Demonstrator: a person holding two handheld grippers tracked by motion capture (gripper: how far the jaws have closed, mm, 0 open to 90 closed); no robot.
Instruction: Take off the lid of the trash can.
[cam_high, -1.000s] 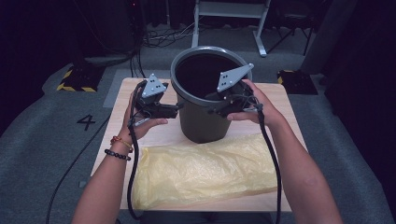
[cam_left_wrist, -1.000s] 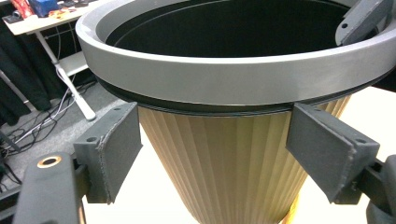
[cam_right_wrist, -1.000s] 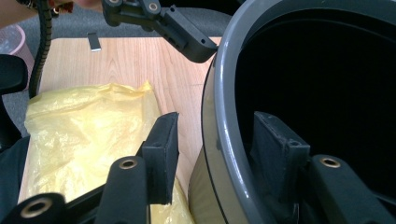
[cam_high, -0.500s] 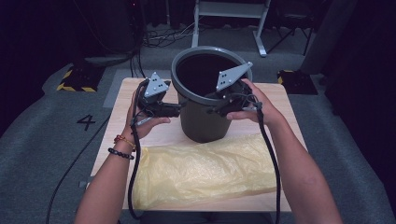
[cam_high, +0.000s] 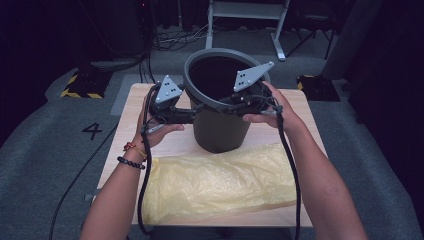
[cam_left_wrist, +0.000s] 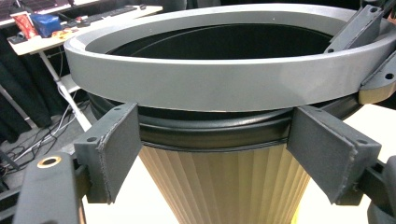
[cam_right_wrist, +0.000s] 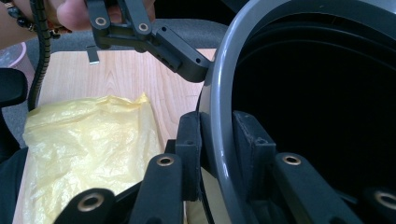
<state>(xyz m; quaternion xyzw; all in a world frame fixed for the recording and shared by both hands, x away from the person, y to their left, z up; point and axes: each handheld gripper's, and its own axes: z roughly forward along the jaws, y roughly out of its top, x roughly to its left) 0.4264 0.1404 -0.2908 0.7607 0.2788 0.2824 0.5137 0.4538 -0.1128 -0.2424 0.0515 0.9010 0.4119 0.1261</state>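
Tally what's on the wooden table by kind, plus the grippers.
Bin with grey rim ring: 1
Yellow plastic bag: 1
Grippers: 2, left gripper and right gripper
Total: 4

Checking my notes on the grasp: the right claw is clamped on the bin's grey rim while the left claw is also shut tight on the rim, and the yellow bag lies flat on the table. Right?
One thing is off: the left claw is open, its jaws spread either side of the bin below the grey rim, as the left gripper view shows. The right claw does clamp the rim, and the yellow bag lies on the table.
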